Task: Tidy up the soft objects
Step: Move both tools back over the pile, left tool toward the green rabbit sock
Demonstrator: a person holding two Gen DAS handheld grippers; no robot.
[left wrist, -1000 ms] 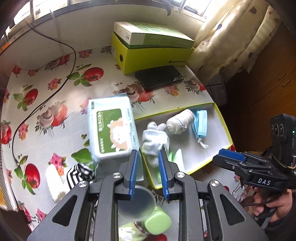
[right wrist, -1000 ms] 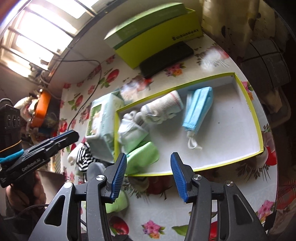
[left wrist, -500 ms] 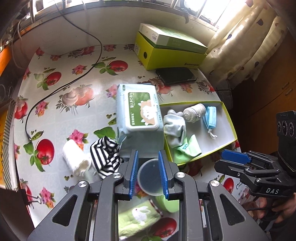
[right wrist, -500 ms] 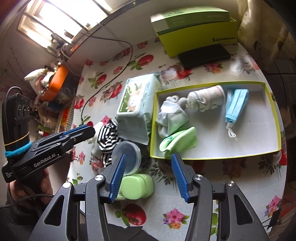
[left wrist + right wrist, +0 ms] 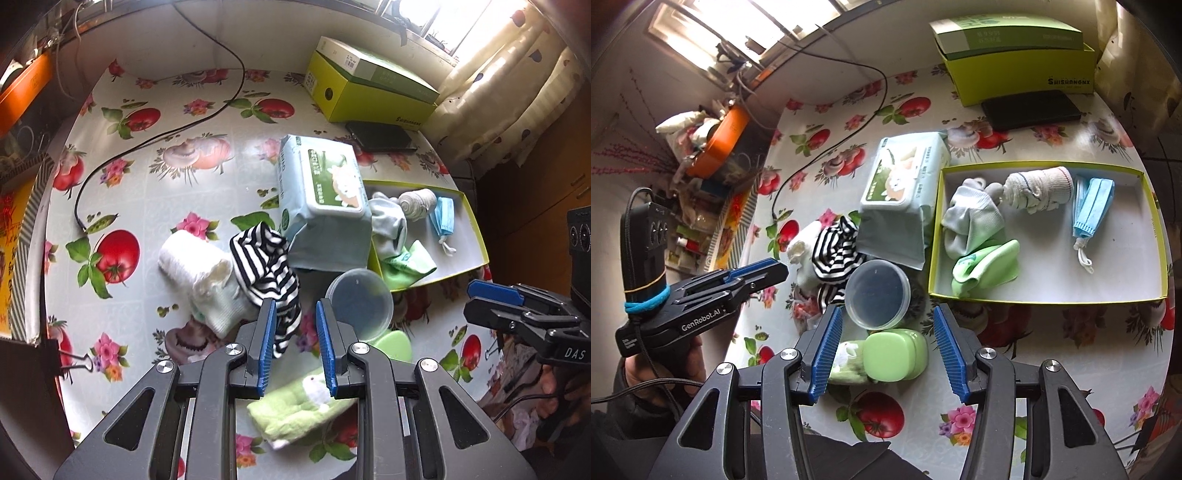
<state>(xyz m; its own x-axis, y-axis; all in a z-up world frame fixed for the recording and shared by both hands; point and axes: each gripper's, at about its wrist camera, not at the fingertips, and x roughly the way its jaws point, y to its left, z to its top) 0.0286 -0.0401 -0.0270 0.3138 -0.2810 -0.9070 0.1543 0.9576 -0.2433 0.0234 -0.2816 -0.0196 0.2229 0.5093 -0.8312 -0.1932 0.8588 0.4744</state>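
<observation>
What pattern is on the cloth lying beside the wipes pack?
Black and white stripes; clearest in the left wrist view.

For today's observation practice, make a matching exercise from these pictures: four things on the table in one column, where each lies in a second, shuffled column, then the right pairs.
Things:
1. blue face mask
2. striped cloth
3. black flat case
4. green rabbit towel

Places:
A. under the left gripper, by the near table edge
B. in front of the yellow-green box
C. inside the shallow tray
D. against the wipes pack, outside the tray

Pairs: 1-C, 2-D, 3-B, 4-A
</observation>
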